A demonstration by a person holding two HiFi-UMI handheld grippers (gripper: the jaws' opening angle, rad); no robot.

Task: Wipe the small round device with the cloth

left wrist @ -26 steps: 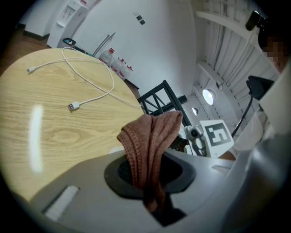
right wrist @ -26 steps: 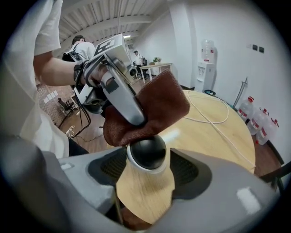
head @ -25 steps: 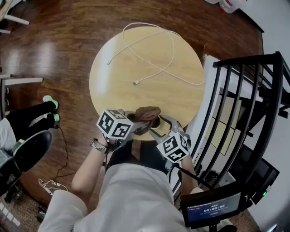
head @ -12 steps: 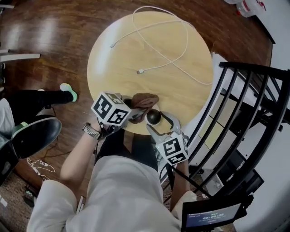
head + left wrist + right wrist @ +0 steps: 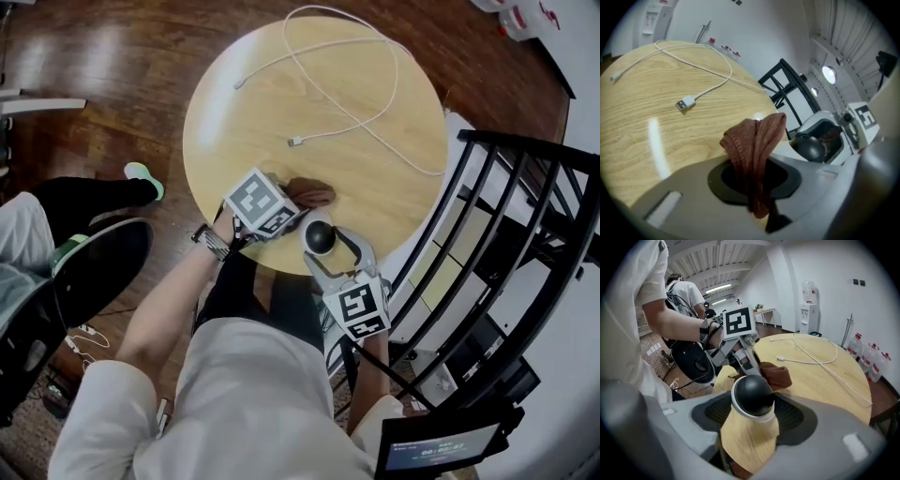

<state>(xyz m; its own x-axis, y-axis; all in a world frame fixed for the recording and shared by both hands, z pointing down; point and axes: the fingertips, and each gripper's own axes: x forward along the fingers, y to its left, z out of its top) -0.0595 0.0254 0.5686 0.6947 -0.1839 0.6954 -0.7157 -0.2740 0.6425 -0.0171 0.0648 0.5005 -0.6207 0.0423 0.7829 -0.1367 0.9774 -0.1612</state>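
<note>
Right at the near edge of the round bench (image 5: 281, 103), pale grained wood with a soft shine, sat the small round device (image 5: 752, 394): a smooth black dome, matte, ringed at its base by a white collar. The right gripper (image 5: 752, 414) had it clamped, the dark ribbed pads pressing on either side of the dome with the jaws standing wide to take its girth. In came the left gripper (image 5: 293, 204) from the left, jaws pinched tight on the cloth (image 5: 754, 140), a rust-brown knitted rag with a stitched hem, bunched into a soft upright fold that stuck out past the fingertips. The cloth hung just beyond the device, on its far side; whether it actually touched the dome could not be told. Further off on the bench, a thin white cable (image 5: 686, 103) lay in a loose loop, its flat metal plug pointing toward the near side.
</note>
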